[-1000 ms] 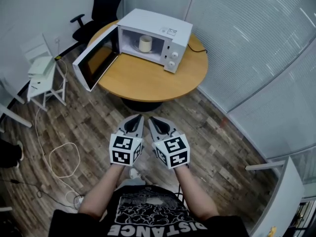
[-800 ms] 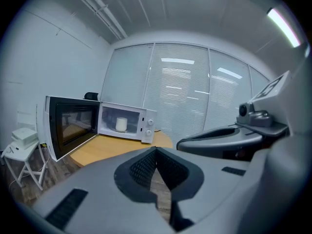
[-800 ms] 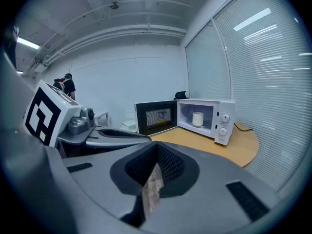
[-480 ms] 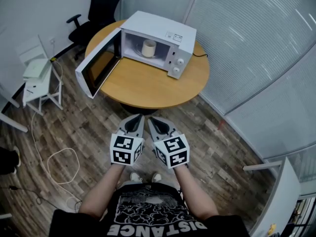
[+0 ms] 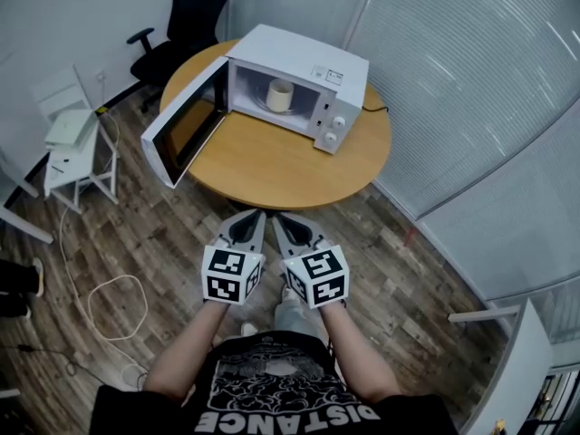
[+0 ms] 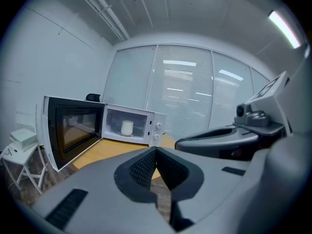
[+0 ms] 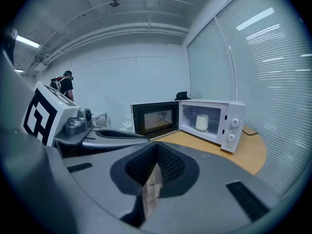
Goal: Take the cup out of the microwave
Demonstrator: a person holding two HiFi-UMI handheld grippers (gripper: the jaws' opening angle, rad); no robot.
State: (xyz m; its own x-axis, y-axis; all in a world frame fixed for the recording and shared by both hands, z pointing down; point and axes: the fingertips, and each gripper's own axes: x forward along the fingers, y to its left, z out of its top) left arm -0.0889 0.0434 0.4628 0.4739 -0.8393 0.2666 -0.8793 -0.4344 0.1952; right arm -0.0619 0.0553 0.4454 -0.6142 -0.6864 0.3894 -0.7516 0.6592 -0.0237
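Observation:
A cream cup (image 5: pixel 279 95) stands upright inside the white microwave (image 5: pixel 313 57) on the round wooden table (image 5: pixel 272 166). The microwave's door (image 5: pixel 181 132) hangs wide open to the left. The same cup shows in the left gripper view (image 6: pixel 127 127) and in the right gripper view (image 7: pixel 202 122), far ahead. My left gripper (image 5: pixel 257 214) and right gripper (image 5: pixel 277 217) are held side by side over the wood floor, short of the table's near edge. Both point at the microwave. Each has its jaw tips together and holds nothing.
A black office chair (image 5: pixel 195 12) stands behind the table. A small white stand (image 5: pixel 77 143) and a loose cable (image 5: pixel 109 302) are on the floor at left. Glass walls with blinds (image 5: pixel 471 107) run along the right. A person (image 7: pixel 65 84) stands far off.
Both grippers have moved forward together toward the table, still shut. In the head view the table and microwave have drifted nearer and a little to the right.

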